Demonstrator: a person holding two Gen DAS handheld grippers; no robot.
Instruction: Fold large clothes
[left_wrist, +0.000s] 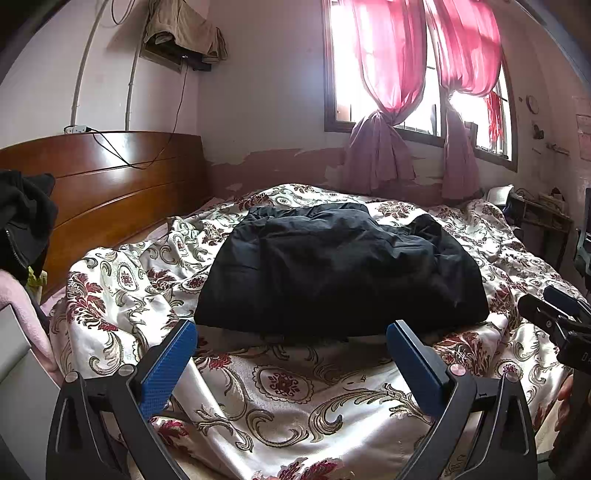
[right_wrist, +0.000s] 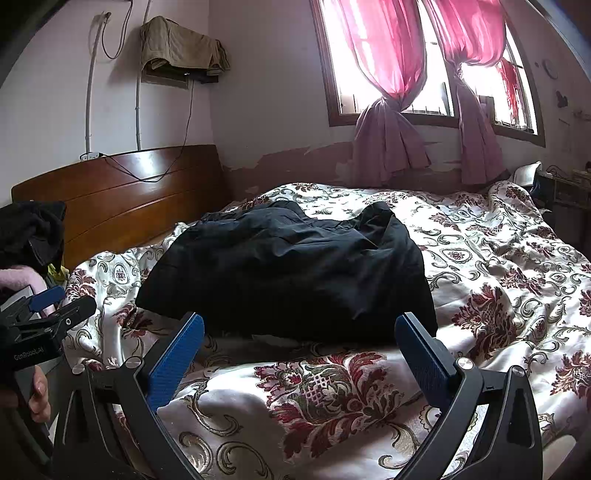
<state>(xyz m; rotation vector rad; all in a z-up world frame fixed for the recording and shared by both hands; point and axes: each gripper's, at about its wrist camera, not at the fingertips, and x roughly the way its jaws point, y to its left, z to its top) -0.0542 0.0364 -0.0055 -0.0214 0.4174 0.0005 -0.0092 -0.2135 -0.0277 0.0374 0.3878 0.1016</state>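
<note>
A large black garment (left_wrist: 343, 269) lies folded into a rough bundle in the middle of the bed; it also shows in the right wrist view (right_wrist: 291, 273). My left gripper (left_wrist: 291, 332) is open and empty, its blue pads (left_wrist: 170, 365) spread wide just short of the garment's near edge. My right gripper (right_wrist: 299, 325) is open and empty too, just in front of the garment's near edge. Each gripper shows in the other's view: the right one (left_wrist: 557, 314) at the right edge, the left one (right_wrist: 51, 306) at the left edge.
The bed is covered by a white floral quilt (left_wrist: 295, 398) with rumpled folds. A wooden headboard (left_wrist: 110, 184) stands at the left, with another dark garment (left_wrist: 22, 221) piled beside it. A window with pink curtains (left_wrist: 399, 74) is behind the bed. Cluttered furniture (left_wrist: 543, 218) stands at the right.
</note>
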